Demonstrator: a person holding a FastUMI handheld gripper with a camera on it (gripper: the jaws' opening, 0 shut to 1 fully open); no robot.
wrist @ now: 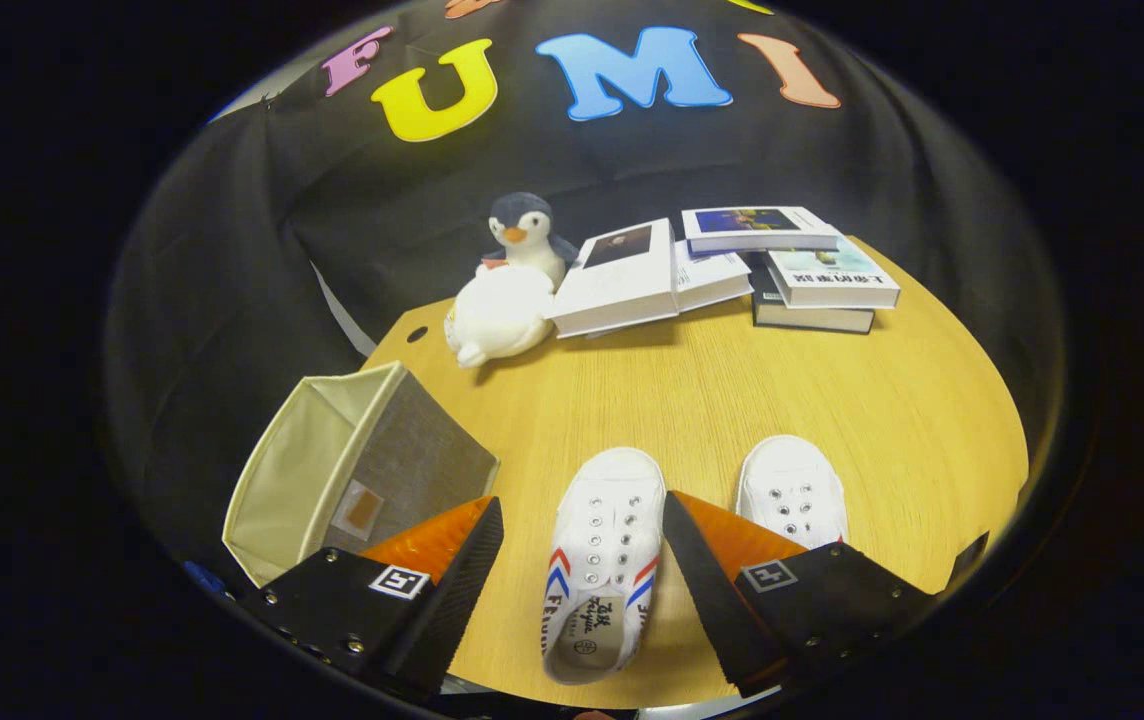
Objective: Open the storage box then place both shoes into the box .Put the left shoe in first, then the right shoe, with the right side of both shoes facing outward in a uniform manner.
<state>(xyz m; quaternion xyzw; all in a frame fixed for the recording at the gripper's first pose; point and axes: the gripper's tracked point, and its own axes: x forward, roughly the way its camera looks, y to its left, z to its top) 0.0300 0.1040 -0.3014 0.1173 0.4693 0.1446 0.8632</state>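
Two white canvas shoes stand side by side on the wooden table (732, 390), toes pointing away from me. The left shoe (600, 545) lies between my two fingers without being touched. The right shoe (794, 488) sits just past the right finger, partly hidden by it. My gripper (582, 515) is open, hovering above the left shoe. A grey fabric storage box (372, 460) with a cream lining stands beside the left finger at the table's edge, its top open and its inside empty.
A plush penguin (512, 285) lies at the back of the table. Several books (732, 265) are spread beside it along the far edge. A small round hole (417, 333) is in the tabletop near the penguin.
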